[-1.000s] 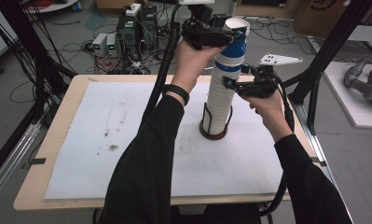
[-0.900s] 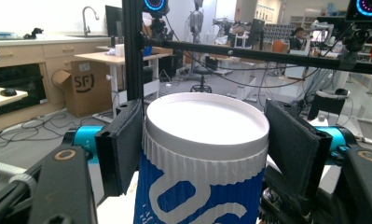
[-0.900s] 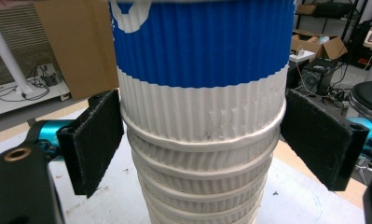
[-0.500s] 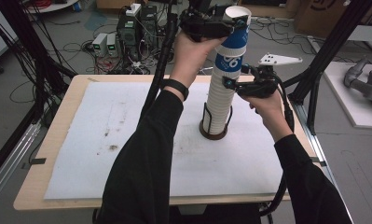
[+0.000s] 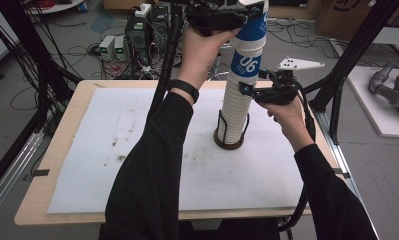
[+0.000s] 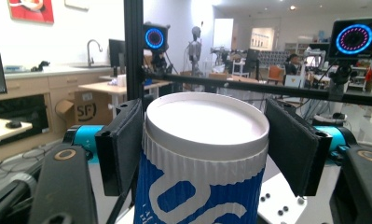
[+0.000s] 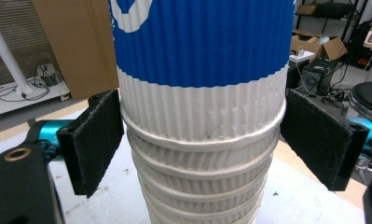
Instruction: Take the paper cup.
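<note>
- The left gripper [image 5: 244, 15] is sitting high at the top of the high view, its jaws pressing in on the rim of the top blue-and-white ribbed paper cup [image 5: 249, 47].
- In the left gripper view the left gripper [image 6: 207, 149] is showing both black pads either side of that top cup [image 6: 204, 172], the left pad touching the ribbing just under the rim; the right pad is sitting close, and contact there is hard to judge.
- The cup's white lip is facing the camera, with large white printing curving across the blue band below it.
- That cup is standing on the tall stack of white ribbed paper cups [image 5: 235, 107], which is rising from a dark round wire holder [image 5: 230, 137] on the white sheet covering the wooden counter [image 5: 62, 200].
- The right gripper [image 5: 247, 91] is sitting lower, about halfway up the stack, the person's right hand [image 5: 287, 117] behind it.
- In the right gripper view the right gripper [image 7: 202, 140] is straddling the column with jaws fairly wide: the left pad is just touching the cup edge, the right pad is standing slightly clear.
- Those jaws are level with the seam where the blue-banded cup [image 7: 202, 60] is nesting into the stacked white rims [image 7: 202, 182] below.
- The person's left hand [image 5: 202, 50] is wrapping the gripper handle, a dark band on the wrist, black sleeves reaching in from below.
</note>
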A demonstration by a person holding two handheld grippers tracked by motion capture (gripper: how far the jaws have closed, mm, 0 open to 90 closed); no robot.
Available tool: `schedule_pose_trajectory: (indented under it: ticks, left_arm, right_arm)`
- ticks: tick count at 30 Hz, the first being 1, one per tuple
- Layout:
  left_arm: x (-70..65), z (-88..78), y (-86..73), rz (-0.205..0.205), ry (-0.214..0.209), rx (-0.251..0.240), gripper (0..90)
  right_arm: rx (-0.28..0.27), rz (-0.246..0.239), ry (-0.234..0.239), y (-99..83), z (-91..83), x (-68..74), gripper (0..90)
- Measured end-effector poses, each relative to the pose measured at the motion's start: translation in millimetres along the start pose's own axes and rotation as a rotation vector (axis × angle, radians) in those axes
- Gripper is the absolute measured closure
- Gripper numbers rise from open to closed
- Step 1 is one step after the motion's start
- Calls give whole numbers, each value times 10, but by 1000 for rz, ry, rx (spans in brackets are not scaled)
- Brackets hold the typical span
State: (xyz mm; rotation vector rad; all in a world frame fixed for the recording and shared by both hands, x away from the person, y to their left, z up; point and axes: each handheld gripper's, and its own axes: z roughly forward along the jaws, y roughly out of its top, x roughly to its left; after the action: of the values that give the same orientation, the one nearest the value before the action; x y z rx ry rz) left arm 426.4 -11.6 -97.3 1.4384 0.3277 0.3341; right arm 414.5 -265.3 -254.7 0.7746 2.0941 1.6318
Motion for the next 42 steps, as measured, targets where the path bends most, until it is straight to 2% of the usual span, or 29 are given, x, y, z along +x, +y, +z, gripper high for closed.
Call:
schedule_pose_trajectory:
  ticks: [6,12,15,19,20,23,26,35,37,42]
  left_arm:
    - [-44,-153,119,18,4,-25,306]
    - [-68,-323,194,28,12,-20,305]
    - [-90,-403,217,45,11,-2,305]
    - [-113,-573,214,57,16,6,305]
    - [-113,-573,214,57,16,6,305]
    - [-108,-676,187,50,23,18,305]
    - [-110,-779,141,71,37,42,305]
    - [-89,-1052,-102,46,46,51,305]
    - [-100,-1093,-156,42,41,52,305]
    - [-192,-1190,-315,63,33,73,305]
  right_arm:
    - [3,-1,-3,1,-5,3,142]
    - [4,0,-4,2,-6,7,142]
    - [5,-2,-5,2,-7,6,142]
    - [6,2,-3,1,-10,11,142]
    - [6,2,-3,1,-10,11,142]
    - [6,3,-3,1,-8,13,142]
    - [6,1,-4,1,-8,13,142]
    - [6,1,-5,0,-8,10,142]
    - [4,3,-5,0,-7,11,142]
    - [5,-2,-4,-1,-8,10,142]
